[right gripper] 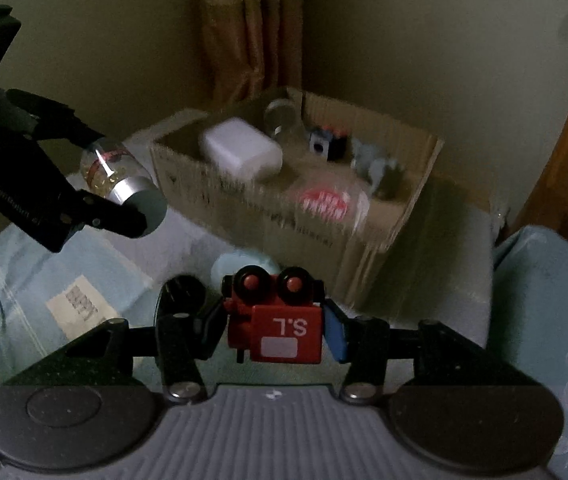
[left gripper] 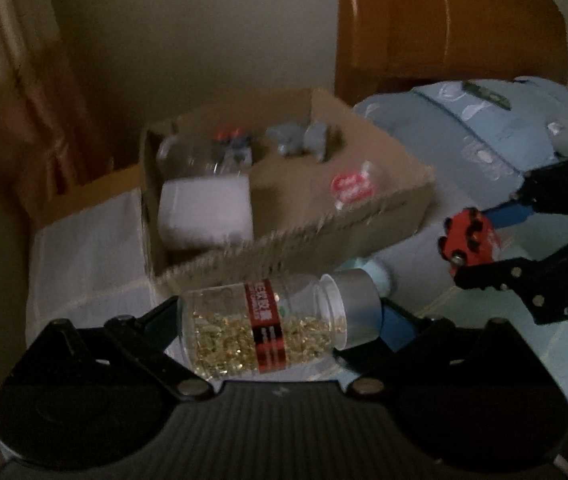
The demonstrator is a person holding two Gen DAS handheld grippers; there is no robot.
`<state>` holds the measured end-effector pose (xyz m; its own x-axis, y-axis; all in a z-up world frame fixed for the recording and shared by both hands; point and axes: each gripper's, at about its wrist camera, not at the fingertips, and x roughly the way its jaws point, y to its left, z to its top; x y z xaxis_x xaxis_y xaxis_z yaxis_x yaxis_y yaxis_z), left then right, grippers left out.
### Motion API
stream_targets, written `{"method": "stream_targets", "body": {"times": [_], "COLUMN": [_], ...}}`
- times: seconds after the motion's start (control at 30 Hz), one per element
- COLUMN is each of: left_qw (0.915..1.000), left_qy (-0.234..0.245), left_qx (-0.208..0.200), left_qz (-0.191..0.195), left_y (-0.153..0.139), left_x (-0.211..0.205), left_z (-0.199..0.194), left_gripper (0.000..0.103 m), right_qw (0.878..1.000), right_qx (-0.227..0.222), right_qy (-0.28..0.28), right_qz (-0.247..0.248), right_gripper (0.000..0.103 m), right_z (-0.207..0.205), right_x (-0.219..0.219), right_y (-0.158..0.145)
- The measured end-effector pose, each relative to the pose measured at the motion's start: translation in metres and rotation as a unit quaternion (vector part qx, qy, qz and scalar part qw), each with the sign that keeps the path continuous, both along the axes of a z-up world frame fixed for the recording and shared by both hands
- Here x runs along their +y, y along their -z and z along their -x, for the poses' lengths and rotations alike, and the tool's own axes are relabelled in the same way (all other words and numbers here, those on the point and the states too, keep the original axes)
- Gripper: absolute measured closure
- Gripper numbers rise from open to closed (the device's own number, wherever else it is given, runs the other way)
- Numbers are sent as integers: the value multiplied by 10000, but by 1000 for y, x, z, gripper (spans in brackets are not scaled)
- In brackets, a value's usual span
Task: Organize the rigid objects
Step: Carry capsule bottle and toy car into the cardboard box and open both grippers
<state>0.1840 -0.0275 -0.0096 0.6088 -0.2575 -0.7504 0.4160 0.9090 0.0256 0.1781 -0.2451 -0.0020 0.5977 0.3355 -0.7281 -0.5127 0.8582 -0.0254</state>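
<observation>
My left gripper is shut on a clear bottle of gold bits with a red label and silver cap, held sideways in front of the cardboard box. It also shows in the right wrist view. My right gripper is shut on a red toy vehicle marked "S.L", wheels facing forward, held short of the box. The toy also shows in the left wrist view. The box holds a white container, a clear jar, grey pieces and a red-labelled lid.
The box stands on a white cloth over a bed with light blue bedding. A pale blue round object lies in front of the box. A wooden headboard rises at the right, curtains behind.
</observation>
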Motion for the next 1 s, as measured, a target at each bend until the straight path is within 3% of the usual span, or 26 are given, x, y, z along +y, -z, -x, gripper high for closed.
{"method": "stream_targets", "body": {"times": [0.23,0.4,0.77,0.8,0.9,1.0], "left_qw": [9991,9984,9993,9994,9995,9996], "left_qy": [197,216,215,210,205,215], "left_qx": [-351,-482,-287,-264,-221,-199], "left_qz": [156,180,119,103,79,47], "left_y": [-35,-39,-20,-18,-15,-13], "left_x": [-13,-26,-40,-41,-41,-43], "left_z": [-19,-46,-79,-80,-85,-88], "left_gripper": [5,5,5,5,5,5], "right_qw": [9985,9965,9970,9968,9954,9953], "right_qx": [-538,-782,-402,-379,-418,-476], "right_qy": [51,251,640,694,857,840], "right_qz": [105,148,141,127,48,-107], "right_gripper": [47,47,47,45,15,13], "right_z": [-24,-58,-145,-148,-149,-147], "right_x": [0,0,-1,-1,-4,-7], "right_y": [-45,-63,-46,-42,-36,-34]}}
